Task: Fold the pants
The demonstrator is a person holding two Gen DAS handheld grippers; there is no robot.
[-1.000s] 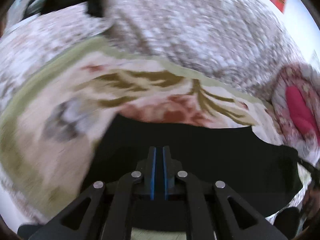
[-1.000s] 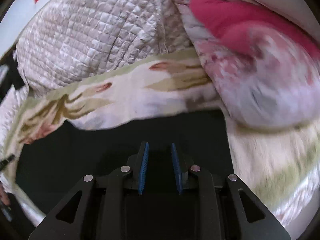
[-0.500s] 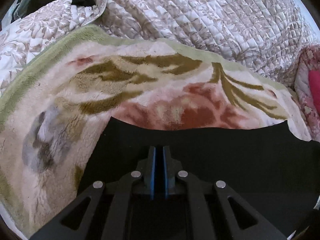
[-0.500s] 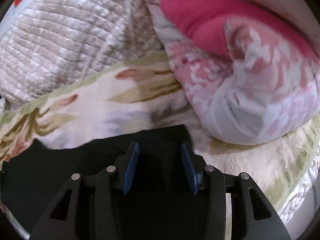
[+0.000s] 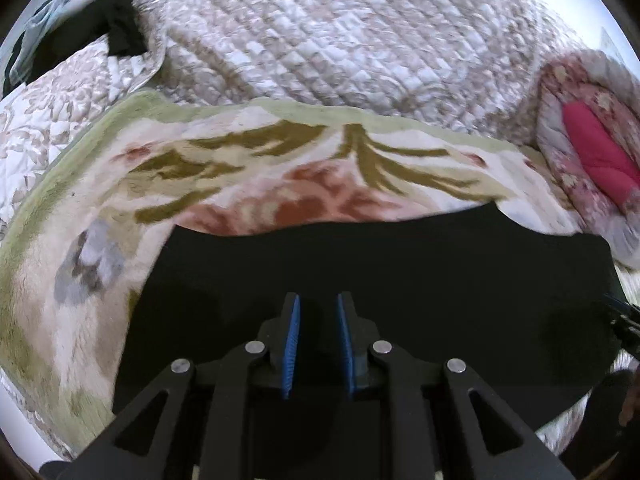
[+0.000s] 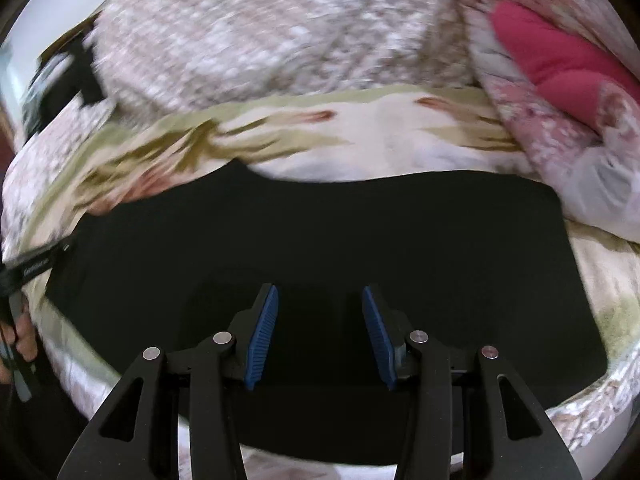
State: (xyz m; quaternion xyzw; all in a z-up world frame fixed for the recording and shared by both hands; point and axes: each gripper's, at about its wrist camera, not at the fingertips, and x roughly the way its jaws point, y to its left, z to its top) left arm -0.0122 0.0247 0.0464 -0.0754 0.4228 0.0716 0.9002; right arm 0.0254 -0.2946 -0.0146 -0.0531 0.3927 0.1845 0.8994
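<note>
The left gripper (image 5: 317,344) has just been opening its jaws and now stands with a narrow gap between its blue pads (image 5: 291,346); we see no cloth caught between them, only the black pants (image 5: 400,272) lying beneath. The right gripper (image 6: 319,334) has also been opening, and it stands wider apart, likewise clamped on nothing, with the pants (image 6: 320,232) spread below it. We take the flowered blanket (image 5: 280,168) as our landmark: the pants lie flat on its near part, in a compact, roughly rectangular block with a fairly straight far edge and no separate legs showing. We judge from this shape that at least one fold is already laid and that both grippers have let the cloth go; whether a further fold is wanted we cannot settle, since the near edge is hidden behind the gripper bodies and the uniform black hides any layering. Beyond the blanket's far border lies a quilted beige bedspread (image 5: 340,40), and at the blanket's right end sits a pink floral bundle (image 5: 592,152). As to writing, a dark strap (image 6: 36,268) at the blanket's left edge in the right wrist view carries pale lettering, too small and blurred for us to read. We find no label or brand mark on the pants themselves.
</note>
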